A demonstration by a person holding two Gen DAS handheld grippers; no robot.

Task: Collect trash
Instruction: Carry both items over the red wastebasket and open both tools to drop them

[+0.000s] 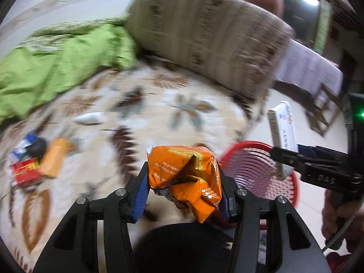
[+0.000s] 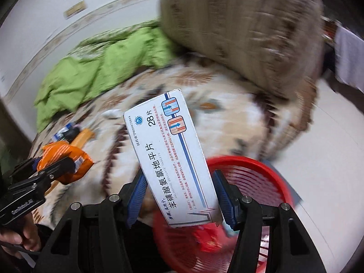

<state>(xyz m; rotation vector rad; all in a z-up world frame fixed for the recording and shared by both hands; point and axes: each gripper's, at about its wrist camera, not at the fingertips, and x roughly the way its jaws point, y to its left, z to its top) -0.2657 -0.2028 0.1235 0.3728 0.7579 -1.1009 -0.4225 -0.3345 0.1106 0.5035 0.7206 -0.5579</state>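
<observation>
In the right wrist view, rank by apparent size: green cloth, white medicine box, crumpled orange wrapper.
1. green cloth
2. white medicine box, though it is nearest the camera, so unsure against the cloth
3. crumpled orange wrapper

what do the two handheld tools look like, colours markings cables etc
Both tools are matte black plastic frames with silver bolt heads at the pivots and ribbed blue pads on the fingers. The left tool carries white "GenRobot.AI" lettering on its side; the right tool has "DAS" embossed on its body, a green indicator light, and a thin dark cable trailing by the hand.
</observation>
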